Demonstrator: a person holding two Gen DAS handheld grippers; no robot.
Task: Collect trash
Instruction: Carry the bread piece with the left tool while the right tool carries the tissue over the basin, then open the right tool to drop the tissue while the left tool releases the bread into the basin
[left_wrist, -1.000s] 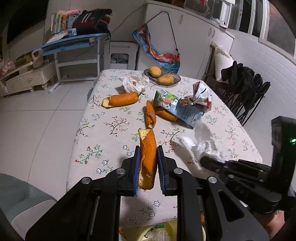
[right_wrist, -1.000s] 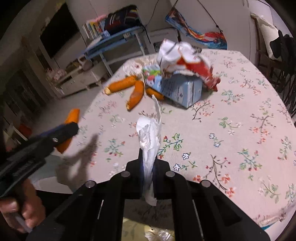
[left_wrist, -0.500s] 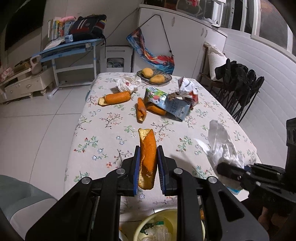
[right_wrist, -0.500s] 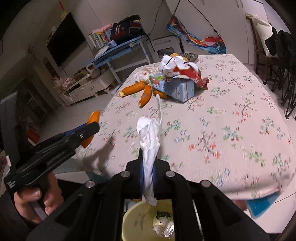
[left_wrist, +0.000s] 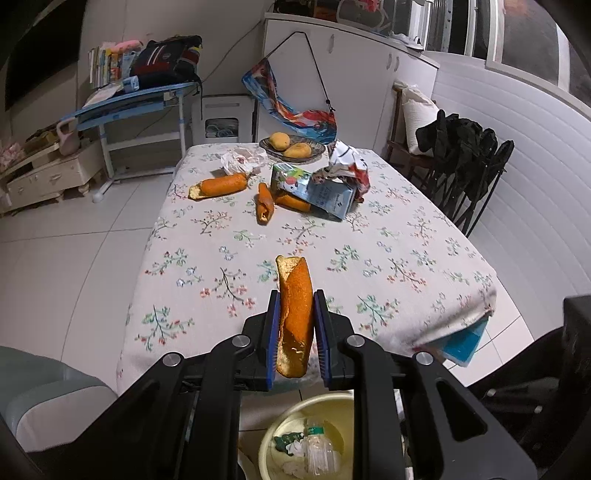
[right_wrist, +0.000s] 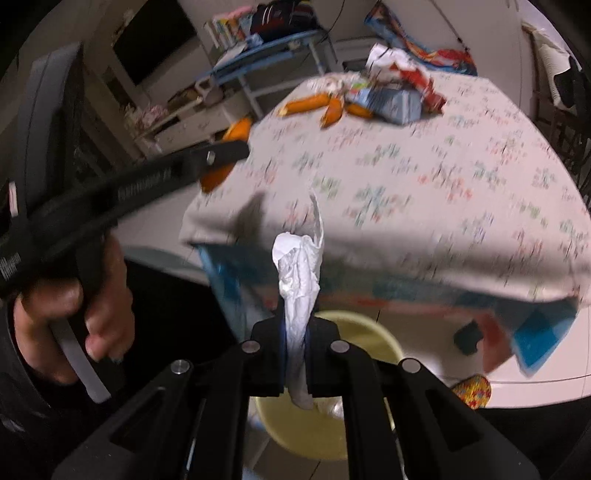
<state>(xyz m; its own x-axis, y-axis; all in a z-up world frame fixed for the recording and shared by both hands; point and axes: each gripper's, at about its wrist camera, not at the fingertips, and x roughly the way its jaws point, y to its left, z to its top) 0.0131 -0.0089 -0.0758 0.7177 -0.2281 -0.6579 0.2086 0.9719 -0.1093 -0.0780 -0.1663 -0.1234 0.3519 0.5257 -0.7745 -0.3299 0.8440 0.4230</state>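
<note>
Below both claws, toward six o'clock in each wrist view, stands the round pale-yellow plastic bin (left_wrist: 317, 435), and the drop turns on that. The left claw (left_wrist: 295, 332) is clamped on a curled strip of orange peel (left_wrist: 294, 314), its long axis running from six to twelve o'clock between the pads. The right claw (right_wrist: 295, 354) is fully closed on a crumpled white tissue (right_wrist: 300, 280), equally upright, its lower end hanging over the bin's rim, so I judge the right hand the nearer to release.

On the counter (left_wrist: 369, 258) with its floral cloth, I count three more orange peels at twelve o'clock, one blue carton (left_wrist: 314, 188), one red-and-white wrapper (left_wrist: 349, 166), one white crumpled bag (left_wrist: 240, 160), and one dish (left_wrist: 291, 151) with two yellow fruits. A hand (right_wrist: 70, 325) grips the left tool's handle at nine o'clock.
</note>
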